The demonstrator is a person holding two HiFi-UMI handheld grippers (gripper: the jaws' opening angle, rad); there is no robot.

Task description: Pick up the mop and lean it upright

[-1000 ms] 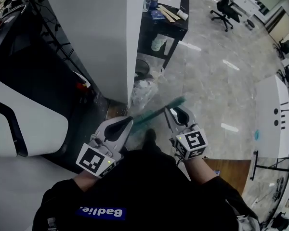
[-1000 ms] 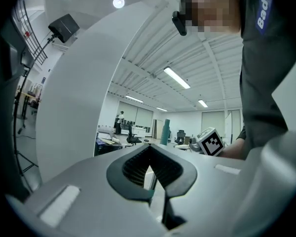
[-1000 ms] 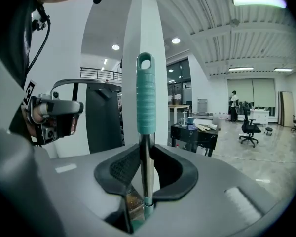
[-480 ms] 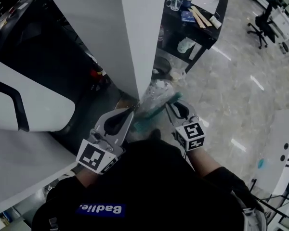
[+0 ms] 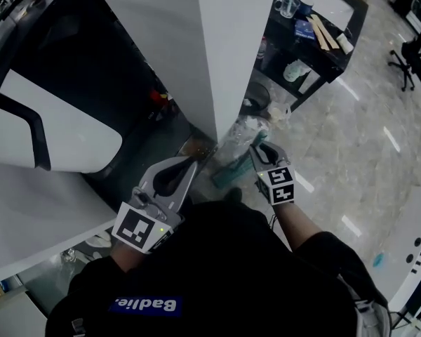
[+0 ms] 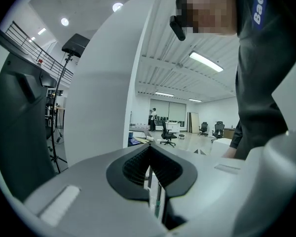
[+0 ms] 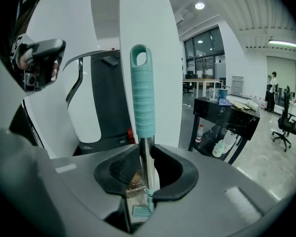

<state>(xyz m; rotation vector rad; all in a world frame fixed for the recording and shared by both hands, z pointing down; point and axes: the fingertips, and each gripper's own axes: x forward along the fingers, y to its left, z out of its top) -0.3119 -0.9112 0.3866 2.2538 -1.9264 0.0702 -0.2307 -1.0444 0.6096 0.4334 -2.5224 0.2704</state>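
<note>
1. I have the mop (image 7: 142, 98) in my right hand-held gripper (image 7: 146, 158). Its jaws are closed on the bare metal shaft (image 7: 147, 169) just under the teal grip.
2. In the right gripper view the mop stands close to upright at the middle of the frame. Its loop end is at the top, and a teal part shows below the jaws.
3. In the head view the mop sits right of centre, just beside the corner of the white pillar (image 5: 231, 55). A teal piece (image 5: 228, 177) shows low by the floor (image 5: 337, 153), and I take it for the head end.
4. My left hand-held gripper (image 6: 149, 152) has its jaws together with nothing between them. It sits at the lower left of the head view, apart from the mop.
5. I judge the pick-up is done and the step in hand is the leaning.
6. Whether the foot rests on the floor I cannot tell from these views.
7. The next move calls for:
   - planting the foot near the pillar base;
   - tipping the top onto the pillar face rather than its corner, where it could slide off;
   - opening the right jaws only once the shaft rests there.
8. The clear plastic bag (image 5: 243, 133) at the pillar's foot could make the footing unsteady.
</note>
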